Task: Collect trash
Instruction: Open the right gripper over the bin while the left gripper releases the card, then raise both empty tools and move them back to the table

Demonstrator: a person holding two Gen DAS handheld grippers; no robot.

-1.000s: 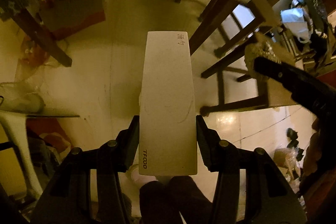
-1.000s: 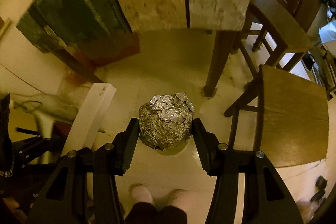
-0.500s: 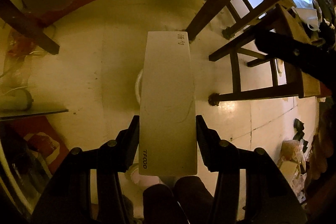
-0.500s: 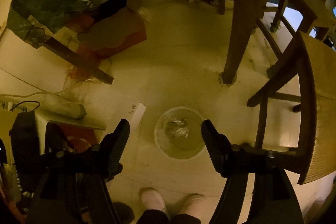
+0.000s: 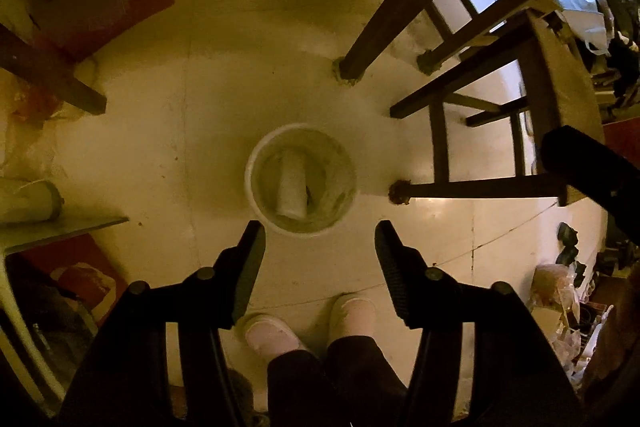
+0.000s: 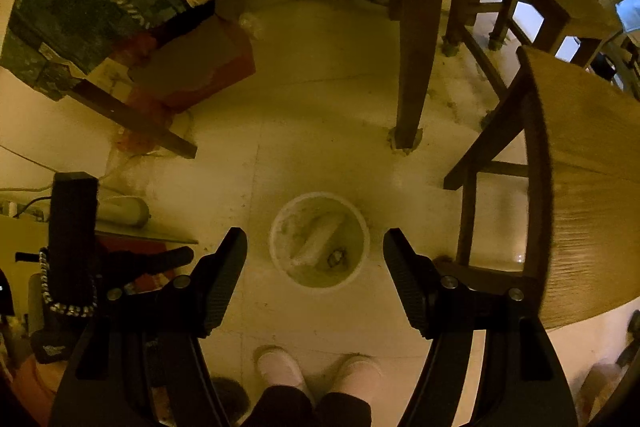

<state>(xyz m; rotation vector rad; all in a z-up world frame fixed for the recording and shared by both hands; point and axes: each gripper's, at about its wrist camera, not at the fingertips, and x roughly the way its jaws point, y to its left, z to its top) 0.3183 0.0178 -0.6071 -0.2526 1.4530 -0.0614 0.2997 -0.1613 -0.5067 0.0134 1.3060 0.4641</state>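
Both the left hand-held gripper (image 5: pixel 318 251) and right hand-held gripper (image 6: pixel 314 259) hang released, empty, above the floor bin (image 5: pixel 256 155) holding the white box (image 5: pixel 292 187).

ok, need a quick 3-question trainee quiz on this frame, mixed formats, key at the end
1. True or false: the left gripper is clamped on the white box.
2. Multiple choice: where is the foil ball?
A. on the wooden chair seat
B. inside the white bin, beside the box
C. on the floor by the table leg
3. Fill in: the right gripper hangs above the bin with its jaws ____.

Key:
1. False; its jaws are apart and the box lies in the bin.
2. B
3. open
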